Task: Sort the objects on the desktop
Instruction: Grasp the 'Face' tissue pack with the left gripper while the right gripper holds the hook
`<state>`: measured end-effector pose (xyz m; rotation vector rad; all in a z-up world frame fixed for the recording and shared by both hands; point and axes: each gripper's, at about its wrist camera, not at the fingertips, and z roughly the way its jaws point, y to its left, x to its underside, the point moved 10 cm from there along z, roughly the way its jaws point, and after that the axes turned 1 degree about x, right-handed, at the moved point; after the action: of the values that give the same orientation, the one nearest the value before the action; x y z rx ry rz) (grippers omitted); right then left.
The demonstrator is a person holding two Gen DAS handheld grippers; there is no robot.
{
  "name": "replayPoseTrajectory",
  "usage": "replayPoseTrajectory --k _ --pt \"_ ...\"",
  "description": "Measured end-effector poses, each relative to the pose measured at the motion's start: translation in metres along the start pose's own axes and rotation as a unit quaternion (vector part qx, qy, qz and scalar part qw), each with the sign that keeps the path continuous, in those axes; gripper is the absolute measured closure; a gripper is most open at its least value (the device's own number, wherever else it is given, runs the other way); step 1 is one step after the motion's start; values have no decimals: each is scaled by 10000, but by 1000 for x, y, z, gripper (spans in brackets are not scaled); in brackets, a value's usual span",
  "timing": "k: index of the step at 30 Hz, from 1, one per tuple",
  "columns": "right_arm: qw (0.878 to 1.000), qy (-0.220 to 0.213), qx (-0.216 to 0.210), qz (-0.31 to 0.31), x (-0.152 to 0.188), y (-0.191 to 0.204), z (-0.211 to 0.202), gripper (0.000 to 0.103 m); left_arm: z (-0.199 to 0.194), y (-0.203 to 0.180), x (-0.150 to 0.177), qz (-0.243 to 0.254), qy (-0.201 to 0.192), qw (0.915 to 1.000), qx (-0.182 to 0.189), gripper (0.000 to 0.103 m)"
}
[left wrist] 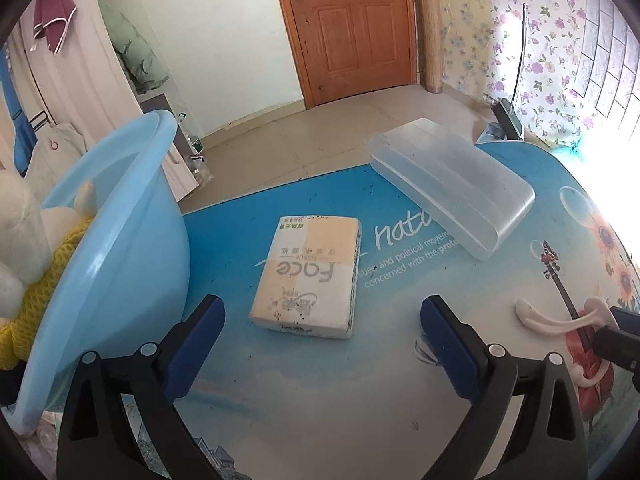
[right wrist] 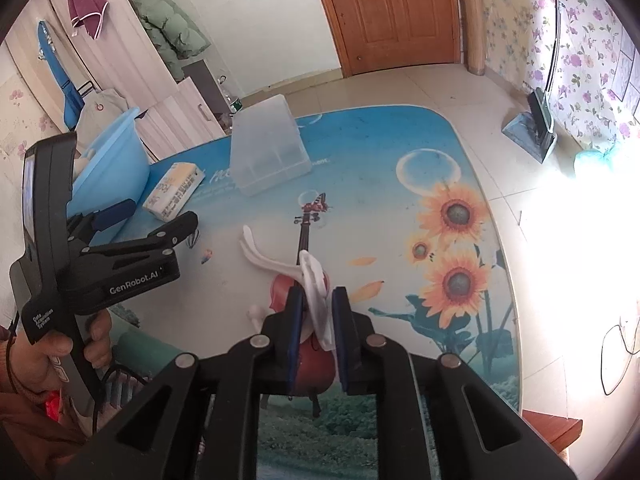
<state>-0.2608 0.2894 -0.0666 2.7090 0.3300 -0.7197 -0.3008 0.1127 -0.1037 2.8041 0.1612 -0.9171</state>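
White hanger (right wrist: 280, 264), long axis running away leftward

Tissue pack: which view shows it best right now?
Left wrist: the tissue pack lies centred ahead of the open left tool, its printed top fully visible. Right wrist shows it small and oblique, beside the blue basin.

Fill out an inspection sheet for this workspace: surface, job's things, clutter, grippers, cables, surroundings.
Surface: table with a printed sky, sunflower and violin cover.
Job's things: tissue pack lying flat; clear plastic box beside it; white hook; blue basin holding a plush toy.
Clutter: nothing seen.
Grippers: left gripper open, jaws wide, facing the tissue pack; right gripper shut on the white hook.
Cables: thin wire on the floor.
Surroundings: wooden door, floral wallpaper, tiled floor.
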Motion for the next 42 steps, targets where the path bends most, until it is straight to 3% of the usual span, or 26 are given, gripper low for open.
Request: replayPoseTrajectory --k 2,3,4,5,7,10,14,15,17,19,21,23,27,36,40,42 --pt "10000 -25 2 -38 -1 1 1 81 2 -3 0 -11 26 9999 143 5" --pt "10000 -39 24 -68 -2 2 1 81 3 -9 0 4 58 9993 359 10" --pt "9999 -55 38 -101 -2 2 1 81 2 -14 0 22 38 9982 593 25" --pt "9999 -69 54 -147 -2 3 2 82 0 -18 0 80 -4 9972 749 34" --pt "9995 -80 151 -247 -3 3 2 87 -4 -31 -1 318 -94 9951 935 67" --pt "9996 -57 170 -206 -2 0 1 90 -14 -42 6 597 -148 9908 1210 92" --pt "9999 -69 44 -124 3 1 -4 91 -23 -42 15 649 -107 9890 1324 95" --pt "9999 -77 45 -121 4 2 -5 91 -24 -39 16 597 -67 9892 1334 93" --pt "9999 -94 43 -90 6 2 -7 91 -25 -34 18 468 -22 9902 1314 76" --pt "9999 -105 22 -38 7 3 -8 91 -25 -26 15 459 -147 9941 967 21" --pt "9999 -122 23 16 9 1 -9 91 -33 -22 5 625 -558 9951 528 10" --pt "9999 -138 21 49 10 0 -10 91 -35 -30 -4 883 -727 9924 458 9" --pt "9999 -166 -4 42 8 -6 -12 91 -23 -38 -11 1314 -691 9888 132 6" --pt "9997 -173 -93 157 5 -18 -8 91 2 -25 -33 1135 -410 9924 -225 2" --pt "9996 -179 -147 145 3 -18 -7 91 13 -30 -43 1128 -323 9930 -89 0" --pt "9996 -176 -150 156 3 -19 -7 91 20 -30 -45 898 -139 9956 215 0"
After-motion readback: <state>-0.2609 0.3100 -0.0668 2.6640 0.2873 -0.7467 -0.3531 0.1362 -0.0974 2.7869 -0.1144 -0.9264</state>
